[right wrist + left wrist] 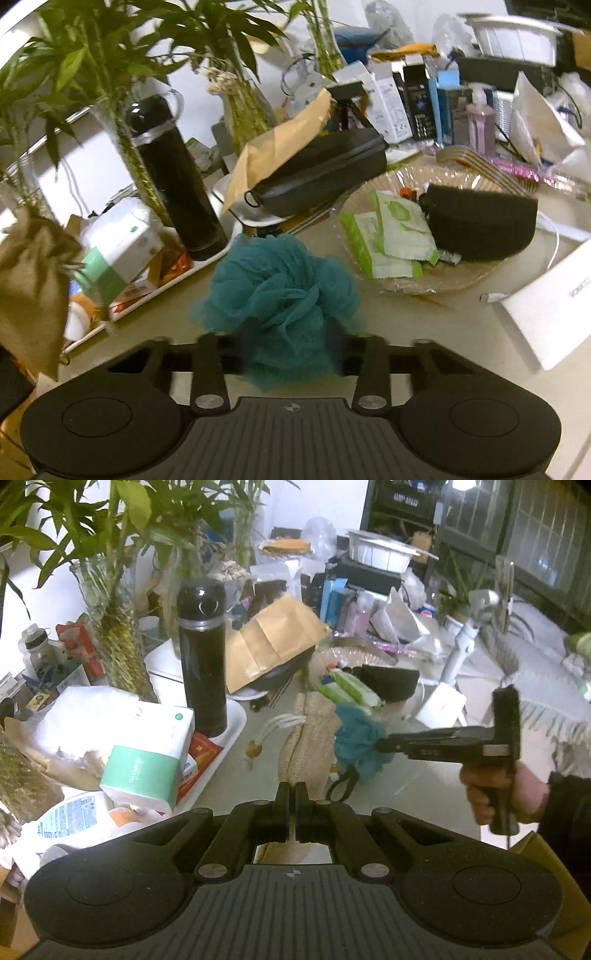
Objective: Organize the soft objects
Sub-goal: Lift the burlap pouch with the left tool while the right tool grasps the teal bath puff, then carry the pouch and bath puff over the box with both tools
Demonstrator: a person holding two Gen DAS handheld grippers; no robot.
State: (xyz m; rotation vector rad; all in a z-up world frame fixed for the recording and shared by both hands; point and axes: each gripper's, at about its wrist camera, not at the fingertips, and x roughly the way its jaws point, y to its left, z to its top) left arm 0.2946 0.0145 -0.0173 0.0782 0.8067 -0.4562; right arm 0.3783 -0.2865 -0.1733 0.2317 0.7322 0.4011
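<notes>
Burlap fills the narrow slot between my left jaws: the left gripper (292, 805) is clamped tight on the tan drawstring pouch (310, 746), which stands up from my fingers in the lower middle of the left wrist view, its white cords and wooden beads dangling to the left of it. Just behind the pouch, touching its right side in that view, sits the teal mesh bath pouf (360, 744) on the pale tabletop (406, 786). My right gripper (382, 744) reaches in from the right of that frame, held by a hand (495, 794) in a dark sleeve, and its tips are buried in the teal mesh. From the right wrist view the pouf (280, 295) sits at centre, bulging between my right fingers (334, 350) (they are blurred, so I can't say how hard they press), with the jaws drawn in narrow around it, the mesh squeezed between them. The pouch (31, 280) hangs at the left edge of this frame, off the table. Beyond the pouf stand a tall black flask (173, 184) on a white tray (155, 291) to the upper left, and a clear dish (443, 280) holding green wipe packets (399, 225) to the right.
</notes>
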